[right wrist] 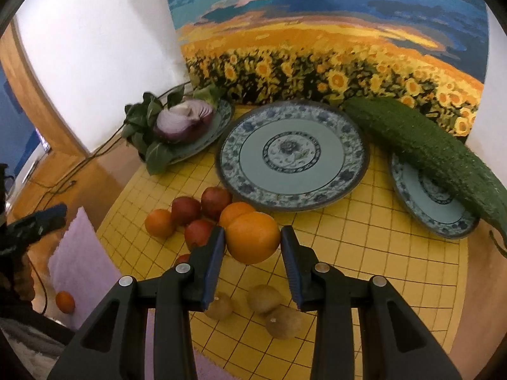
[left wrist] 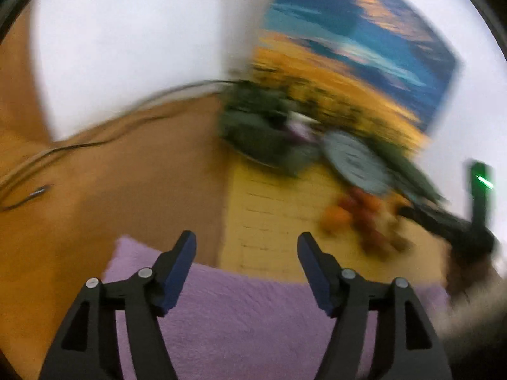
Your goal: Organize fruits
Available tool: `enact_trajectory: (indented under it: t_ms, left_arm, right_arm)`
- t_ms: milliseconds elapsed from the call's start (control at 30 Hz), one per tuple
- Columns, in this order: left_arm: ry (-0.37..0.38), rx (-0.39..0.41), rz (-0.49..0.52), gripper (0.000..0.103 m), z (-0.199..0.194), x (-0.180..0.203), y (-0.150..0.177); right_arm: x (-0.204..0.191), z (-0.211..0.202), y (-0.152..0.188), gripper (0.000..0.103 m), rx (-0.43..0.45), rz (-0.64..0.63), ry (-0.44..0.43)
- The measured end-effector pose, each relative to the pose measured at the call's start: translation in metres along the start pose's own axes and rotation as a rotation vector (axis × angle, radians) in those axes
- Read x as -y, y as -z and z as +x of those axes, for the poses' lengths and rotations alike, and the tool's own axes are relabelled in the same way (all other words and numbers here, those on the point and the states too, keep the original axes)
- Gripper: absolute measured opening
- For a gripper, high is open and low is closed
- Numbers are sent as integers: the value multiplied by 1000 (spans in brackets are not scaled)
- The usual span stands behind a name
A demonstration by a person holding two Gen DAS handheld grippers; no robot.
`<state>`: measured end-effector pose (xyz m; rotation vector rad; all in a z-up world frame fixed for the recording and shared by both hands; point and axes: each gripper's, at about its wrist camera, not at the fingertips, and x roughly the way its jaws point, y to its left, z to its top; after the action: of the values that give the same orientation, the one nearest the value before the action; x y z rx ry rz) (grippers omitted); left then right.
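Right tongs (right wrist: pixel 253 237) grip one of four oranges (right wrist: pixel 253 237).

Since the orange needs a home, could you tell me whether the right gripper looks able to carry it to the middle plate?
Probably yes. The right gripper has its jaws on either side of the orange, and the middle plate lies just ahead with its centre bare. Only yellow mat shows between them.

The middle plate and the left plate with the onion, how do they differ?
The middle plate is empty, while the left plate holds a halved red onion and leafy greens. The middle plate looks larger and lies nearer the right gripper. Both share a blue floral pattern.
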<state>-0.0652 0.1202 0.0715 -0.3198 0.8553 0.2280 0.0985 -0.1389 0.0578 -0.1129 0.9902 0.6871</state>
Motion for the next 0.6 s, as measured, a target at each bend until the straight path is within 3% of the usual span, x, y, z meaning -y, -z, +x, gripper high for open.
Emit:
enact_trajectory:
  t_ms: [167,300,400,500,600]
  left_arm:
    - [-108,65,166,70,-6,48,7]
    - [-139,75,204,70,-16,61,21]
    - [-188,86,185,70,-29,52,35]
    - [-108,111,108,70,-58,24,50]
    - [-51,88,38,70,-76,-1,65]
  right_arm:
    - [-12,12,-7,37,-50,-61,-32]
    - [-32,15,-9,37,-68,-195,-44]
    - [-40,14,-11,37,-63,-226,-58]
    - [-45,9,-10,37,-44,-235,-78]
    - [-48,3,-7,37,-30,-251,-89]
